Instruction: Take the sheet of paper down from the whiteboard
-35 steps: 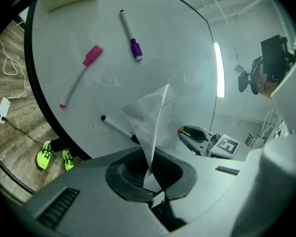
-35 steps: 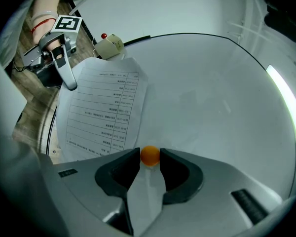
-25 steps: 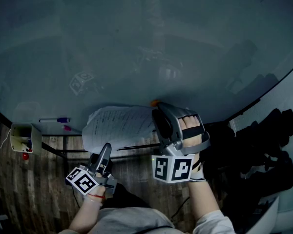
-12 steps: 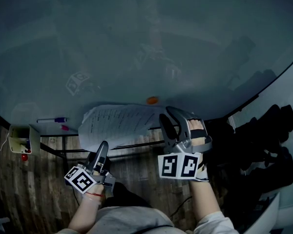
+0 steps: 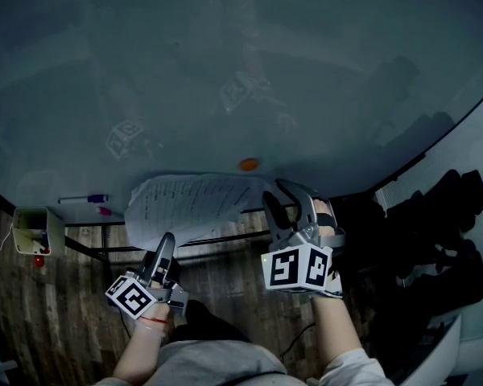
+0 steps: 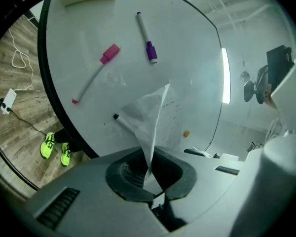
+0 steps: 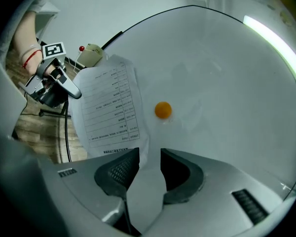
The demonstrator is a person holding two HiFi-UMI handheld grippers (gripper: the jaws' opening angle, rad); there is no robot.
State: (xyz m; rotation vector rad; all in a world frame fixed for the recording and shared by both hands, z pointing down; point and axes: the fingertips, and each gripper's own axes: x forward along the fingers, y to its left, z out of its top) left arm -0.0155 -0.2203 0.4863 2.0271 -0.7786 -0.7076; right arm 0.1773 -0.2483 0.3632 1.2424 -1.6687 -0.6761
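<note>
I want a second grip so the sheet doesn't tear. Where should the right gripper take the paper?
Probably the sheet of paper by its edge beside the orange magnet, coming from the magnet side. That edge looks lifted off the whiteboard, and the left gripper pinches the opposite side. The jaws of the right gripper have just been opening, with nothing clamped.

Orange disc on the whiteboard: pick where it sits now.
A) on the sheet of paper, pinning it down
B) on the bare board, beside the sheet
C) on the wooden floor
B: in the right gripper view the orange disc sits on the bare whiteboard, just clear of the right edge of the sheet of paper.
</note>
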